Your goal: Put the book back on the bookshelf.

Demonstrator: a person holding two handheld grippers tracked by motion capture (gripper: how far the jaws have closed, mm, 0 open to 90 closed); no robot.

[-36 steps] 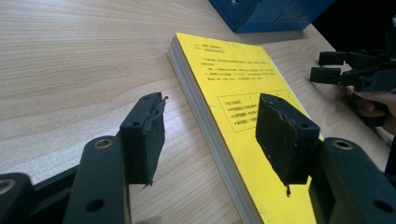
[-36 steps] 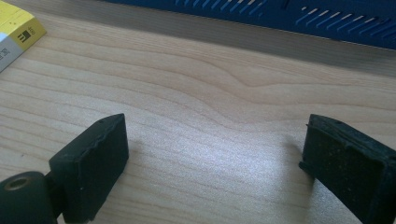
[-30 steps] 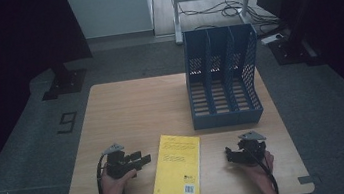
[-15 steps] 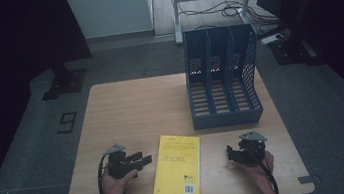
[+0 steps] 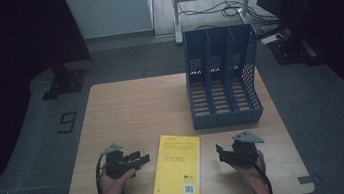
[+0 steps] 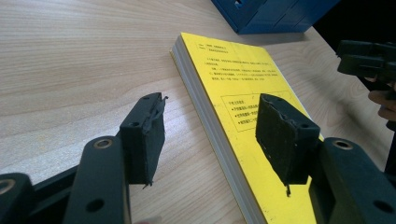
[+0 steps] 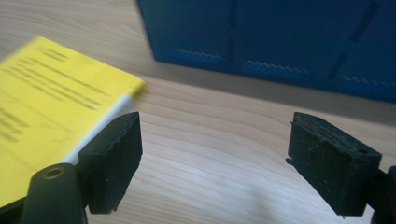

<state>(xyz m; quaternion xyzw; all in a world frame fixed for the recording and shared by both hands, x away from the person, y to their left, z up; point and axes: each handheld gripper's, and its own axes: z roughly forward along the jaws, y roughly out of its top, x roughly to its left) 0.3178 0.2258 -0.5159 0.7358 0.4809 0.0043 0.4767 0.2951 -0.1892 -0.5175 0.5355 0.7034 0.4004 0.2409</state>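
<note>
Both my grippers, left (image 5: 143, 159) and right (image 5: 221, 153), jaws apart, flanking flat yellow paperback book (image 5: 178, 166); I'd pinch left page edge squarely, likely bound for far blue plastic file rack (image 5: 223, 77)

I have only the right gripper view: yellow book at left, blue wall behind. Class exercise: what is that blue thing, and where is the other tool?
Observer: The blue thing is a file rack with three open slots, standing at the table's far right.
Operator: Is anything in the slots?
Observer: No, all three look empty from the high view.
Operator: And the left tool?
Observer: The left tool is open beside the yellow book's left edge, one jaw over the cover, one over bare wood.
Operator: Is my tool touching the book?
Observer: No, the right tool sits open, apart from the book's right edge.
</note>
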